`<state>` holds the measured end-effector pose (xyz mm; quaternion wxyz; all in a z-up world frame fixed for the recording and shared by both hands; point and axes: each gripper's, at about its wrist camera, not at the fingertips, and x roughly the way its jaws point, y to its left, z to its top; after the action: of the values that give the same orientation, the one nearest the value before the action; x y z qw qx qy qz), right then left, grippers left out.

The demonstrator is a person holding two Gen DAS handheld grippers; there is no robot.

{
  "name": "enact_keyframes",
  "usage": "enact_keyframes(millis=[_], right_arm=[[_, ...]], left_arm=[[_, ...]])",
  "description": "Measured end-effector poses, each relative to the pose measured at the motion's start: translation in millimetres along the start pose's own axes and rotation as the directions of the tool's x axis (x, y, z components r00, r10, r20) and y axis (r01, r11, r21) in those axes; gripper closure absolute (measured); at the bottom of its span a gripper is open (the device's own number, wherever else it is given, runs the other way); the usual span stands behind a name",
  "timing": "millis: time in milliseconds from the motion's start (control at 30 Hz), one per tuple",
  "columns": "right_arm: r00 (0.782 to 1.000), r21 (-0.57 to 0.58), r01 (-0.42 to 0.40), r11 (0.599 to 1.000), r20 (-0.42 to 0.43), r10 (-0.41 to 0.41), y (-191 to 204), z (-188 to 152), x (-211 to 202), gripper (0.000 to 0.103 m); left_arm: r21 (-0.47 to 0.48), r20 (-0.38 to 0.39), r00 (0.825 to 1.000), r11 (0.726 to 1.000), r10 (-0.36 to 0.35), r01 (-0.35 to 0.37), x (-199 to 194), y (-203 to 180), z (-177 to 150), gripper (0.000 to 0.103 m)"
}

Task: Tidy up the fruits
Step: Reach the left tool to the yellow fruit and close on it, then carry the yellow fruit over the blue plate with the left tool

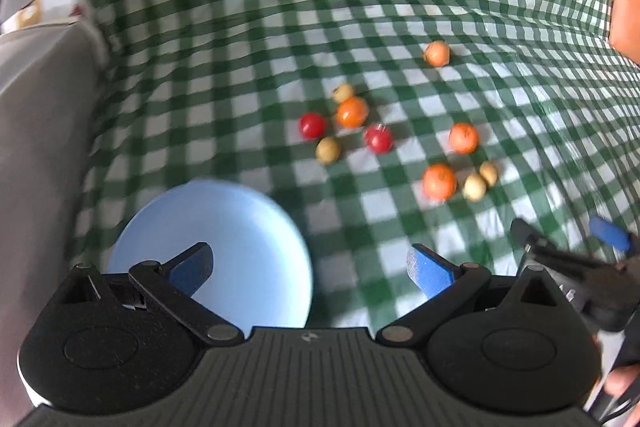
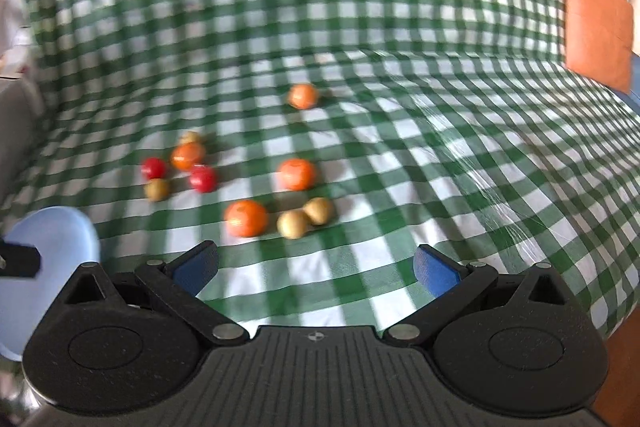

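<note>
- Pale blue plate (image 1: 224, 227), lower left: we see it bare.
- Ten loose fruits (image 2: 246, 218) mid-frame on checked cloth (image 2: 360, 27); all left to sort.
- Left gripper (image 1: 310, 267), right gripper (image 2: 316, 265): spread, empty.

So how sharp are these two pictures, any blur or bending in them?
Left wrist view: the round pale blue plate has a smeared rim, and the green-and-white checked cloth bows with fisheye curvature. Right wrist view: the small round fruits look soft and streaked, while the open right gripper stays crisp.
</note>
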<state>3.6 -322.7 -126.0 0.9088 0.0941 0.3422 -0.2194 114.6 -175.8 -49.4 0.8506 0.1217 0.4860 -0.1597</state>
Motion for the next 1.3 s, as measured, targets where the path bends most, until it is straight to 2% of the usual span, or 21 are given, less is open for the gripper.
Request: enact_keyframes(millis=[167, 400, 467, 633, 733, 767, 800, 833, 867, 900, 933, 967, 1000, 1167, 1300], right_arm=[[0.997, 0.001, 0.054, 0.999, -0.056, -0.054, -4, -3, 62, 0.001], [0.991, 0.080, 0.047, 0.996, -0.126, -0.037, 6, -16, 114, 0.001], [0.994, 0.060, 0.069, 0.996, -0.088, -0.063, 14, -19, 116, 0.001], [0.997, 0.058, 0.074, 0.996, -0.042, -0.071, 18, -18, 120, 0.001], [0.998, 0.043, 0.059, 0.997, -0.028, -0.058, 18, -17, 119, 0.001], [0.999, 0.037, 0.047, 0.998, -0.017, -0.047, 17, -17, 117, 0.007], [0.999, 0.024, 0.035, 0.999, 0.001, -0.035, 16, -16, 115, 0.020], [1.000, 0.005, 0.024, 1.000, 0.015, -0.024, 17, -15, 112, 0.028], [1.000, -0.014, 0.009, 1.000, 0.028, -0.009, 20, -15, 111, 0.044], [0.999, -0.026, 0.000, 1.000, 0.035, 0.001, 23, -15, 111, 0.055], [0.999, -0.038, -0.006, 0.999, 0.043, 0.008, 25, -15, 111, 0.060], [0.999, -0.042, -0.018, 0.999, 0.048, 0.020, 26, -15, 110, 0.073], [0.998, -0.042, -0.024, 0.999, 0.050, 0.027, 26, -15, 110, 0.076], [0.998, 0.014, 0.001, 1.000, 0.064, -0.002, 11, -14, 102, 0.076], [0.998, 0.064, 0.007, 0.998, 0.069, -0.011, -3, -12, 87, 0.076]], left_arm=[[0.001, -0.032, 0.999, 1.000, -0.020, 0.020, 63, -9, 40, 0.000], [-0.028, -0.105, 0.994, 0.999, 0.035, -0.038, 136, -5, 74, 0.000], [-0.043, -0.128, 0.991, 0.998, 0.040, -0.046, 154, -4, 81, 0.000], [-0.046, -0.198, 0.978, 0.996, 0.060, -0.070, 190, -4, 89, 0.000], [-0.039, -0.179, 0.982, 0.997, 0.062, -0.070, 192, -4, 91, 0.003], [-0.032, -0.158, 0.986, 0.998, 0.053, -0.059, 191, -5, 92, 0.009], [-0.021, -0.138, 0.990, 0.999, 0.041, -0.044, 187, -6, 92, 0.029], [-0.004, -0.132, 0.991, 1.000, 0.021, -0.022, 185, -8, 93, 0.052], [0.008, -0.137, 0.991, 1.000, -0.004, 0.006, 184, -9, 93, 0.060], [0.009, -0.135, 0.991, 1.000, -0.024, 0.025, 184, -9, 93, 0.076], [0.010, -0.128, 0.991, 0.999, -0.029, 0.030, 184, -11, 93, 0.076], [0.010, -0.118, 0.992, 0.999, -0.033, 0.034, 182, -11, 92, 0.076], [0.007, -0.102, 0.994, 0.999, -0.044, 0.045, 180, -10, 91, 0.076], [-0.012, -0.030, 0.994, 0.994, -0.110, 0.109, 154, -3, 85, 0.076], [-0.020, 0.017, 0.989, 0.989, -0.144, 0.145, 118, 0, 73, 0.076]])
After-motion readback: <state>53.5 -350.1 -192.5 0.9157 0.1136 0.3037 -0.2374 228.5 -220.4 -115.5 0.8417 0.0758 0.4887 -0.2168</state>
